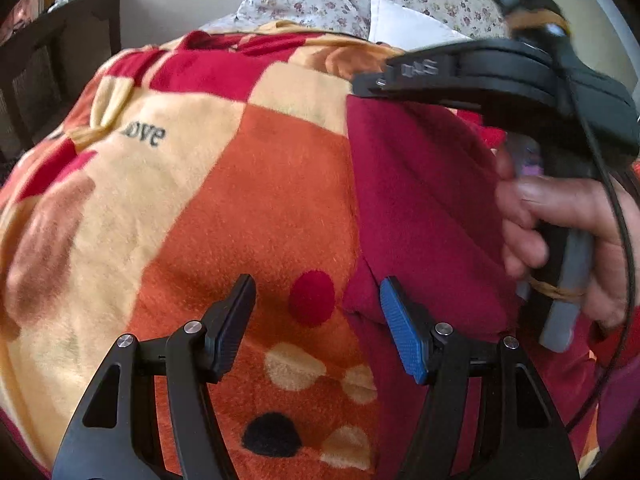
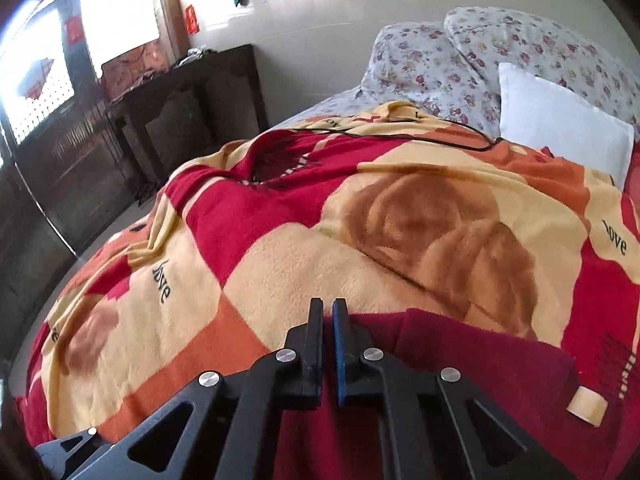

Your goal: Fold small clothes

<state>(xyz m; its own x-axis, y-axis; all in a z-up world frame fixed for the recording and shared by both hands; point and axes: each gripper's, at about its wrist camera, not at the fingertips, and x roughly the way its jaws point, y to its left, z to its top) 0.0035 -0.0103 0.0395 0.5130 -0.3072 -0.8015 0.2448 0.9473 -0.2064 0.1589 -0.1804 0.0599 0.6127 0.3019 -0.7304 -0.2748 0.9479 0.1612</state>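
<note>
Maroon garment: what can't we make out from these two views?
- Maroon garment: full shape. Left wrist view, the right gripper and the hand cover its right side; right wrist view, the gripper's linkage covers its near part.
- Right gripper's grip: its tip is motion-blurred in the left wrist view; in its own view the fingers are closed, no cloth visible between.

Black hand-held gripper [image 1: 320,328], blue pad [image 1: 402,336], silver screws, bare-skinned hand [image 1: 560,240]

Right gripper [image 2: 327,344], fingers nearly together, above maroon garment [image 2: 480,372] on patterned blanket [image 2: 288,256]; pillows [image 2: 560,128] beyond
</note>
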